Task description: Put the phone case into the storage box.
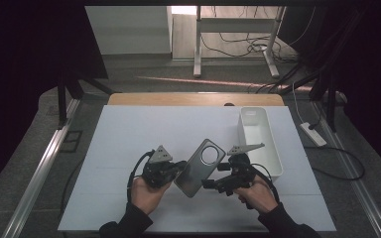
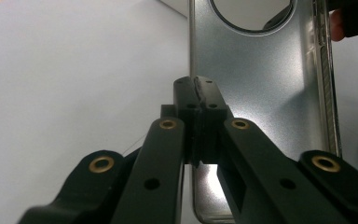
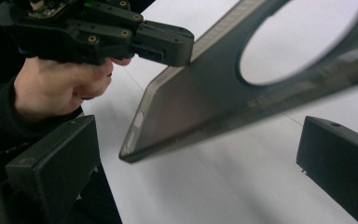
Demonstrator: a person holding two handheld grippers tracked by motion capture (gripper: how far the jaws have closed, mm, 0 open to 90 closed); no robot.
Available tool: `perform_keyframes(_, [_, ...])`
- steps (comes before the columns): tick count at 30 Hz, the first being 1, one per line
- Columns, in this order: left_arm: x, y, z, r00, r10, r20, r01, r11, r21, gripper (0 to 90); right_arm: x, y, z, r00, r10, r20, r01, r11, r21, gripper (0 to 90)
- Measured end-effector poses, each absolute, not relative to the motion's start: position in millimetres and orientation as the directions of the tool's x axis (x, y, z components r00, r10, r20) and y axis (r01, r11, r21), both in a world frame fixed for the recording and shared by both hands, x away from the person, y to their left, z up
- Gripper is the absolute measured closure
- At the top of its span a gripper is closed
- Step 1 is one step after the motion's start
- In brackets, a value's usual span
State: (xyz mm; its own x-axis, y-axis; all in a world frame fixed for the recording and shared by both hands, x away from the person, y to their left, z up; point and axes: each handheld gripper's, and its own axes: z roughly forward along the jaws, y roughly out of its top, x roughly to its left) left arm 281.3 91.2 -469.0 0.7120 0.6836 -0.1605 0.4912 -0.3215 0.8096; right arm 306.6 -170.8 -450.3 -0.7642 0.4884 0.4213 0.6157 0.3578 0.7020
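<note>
Here, near the front middle of the white table (image 1: 129, 134), a grey translucent phone case (image 1: 200, 167) with a large round camera cutout is held up off the surface, tilted so that its cutout end points toward one o'clock and its lower end toward seven o'clock. The left gripper (image 1: 180, 167) sits at nine o'clock of the case, its jaws pressed together on the case's long left edge; in the left gripper view the two black jaws meet on that thin edge, with the phone case (image 2: 261, 93) rising beyond them and the round hole at twelve o'clock. The person's left hand (image 1: 146, 192) wraps the gripper body from below.

The right gripper (image 1: 209, 183) lies at four o'clock of the case, its jaws spread wide and not touching it. In the right gripper view the two jaws stand well apart at eight o'clock and four o'clock, the phone case (image 3: 200, 102) slants between and beyond them, and the left gripper (image 3: 168, 44) bites the case's edge at eleven o'clock. The right hand (image 1: 258, 193) holds its gripper from below.

A white rectangular bin (image 1: 273, 148) stands on the table at two o'clock of the case, just beyond the right gripper.
</note>
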Motion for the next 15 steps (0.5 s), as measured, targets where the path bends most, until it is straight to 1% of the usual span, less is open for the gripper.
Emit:
perform_keyframes(7, [278,88,-467,0.718,0.678,-0.155,0.485,-0.327,0.811,88.9,309,-157,-453,-0.759,0.475,0.446,0.631,0.367,0.683,0.5])
perform_keyframes(15, [275,88,-464,0.721,0.675,-0.156,0.479,-0.322,0.817,88.9,311,-149,-454,-0.769,0.478,0.424,0.62,0.397,0.677,0.0])
